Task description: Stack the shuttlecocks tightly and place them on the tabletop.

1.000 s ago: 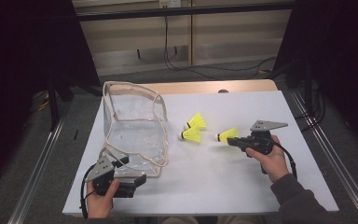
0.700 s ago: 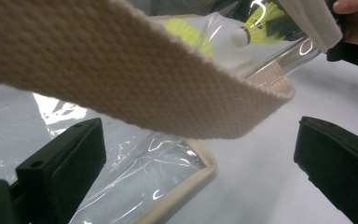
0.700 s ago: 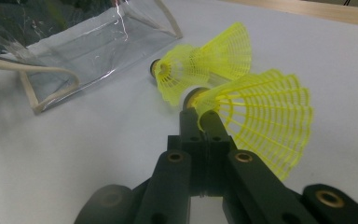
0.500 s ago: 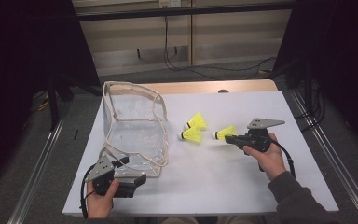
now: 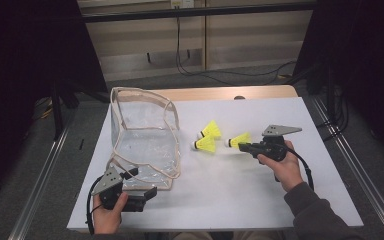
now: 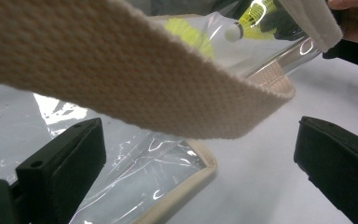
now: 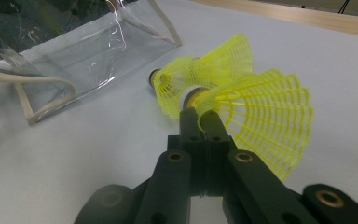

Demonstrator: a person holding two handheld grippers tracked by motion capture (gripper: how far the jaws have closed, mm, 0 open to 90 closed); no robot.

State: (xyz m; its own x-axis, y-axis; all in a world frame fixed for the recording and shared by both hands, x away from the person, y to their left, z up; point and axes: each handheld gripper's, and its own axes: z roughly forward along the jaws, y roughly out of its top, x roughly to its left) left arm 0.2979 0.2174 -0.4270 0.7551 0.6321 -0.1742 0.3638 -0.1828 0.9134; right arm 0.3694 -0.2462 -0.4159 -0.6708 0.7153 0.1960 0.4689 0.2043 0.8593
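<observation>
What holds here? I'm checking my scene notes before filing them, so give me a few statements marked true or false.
1. The bag is clear with beige trim. True.
2. The left gripper is clamped on a shuttlecock. False: its jaws stand open near the bag's strap.
3. The right gripper is shut on a yellow shuttlecock. True.
4. A shuttlecock lies inside the bag. False: the two loose shuttlecocks lie on the table to its right.
</observation>
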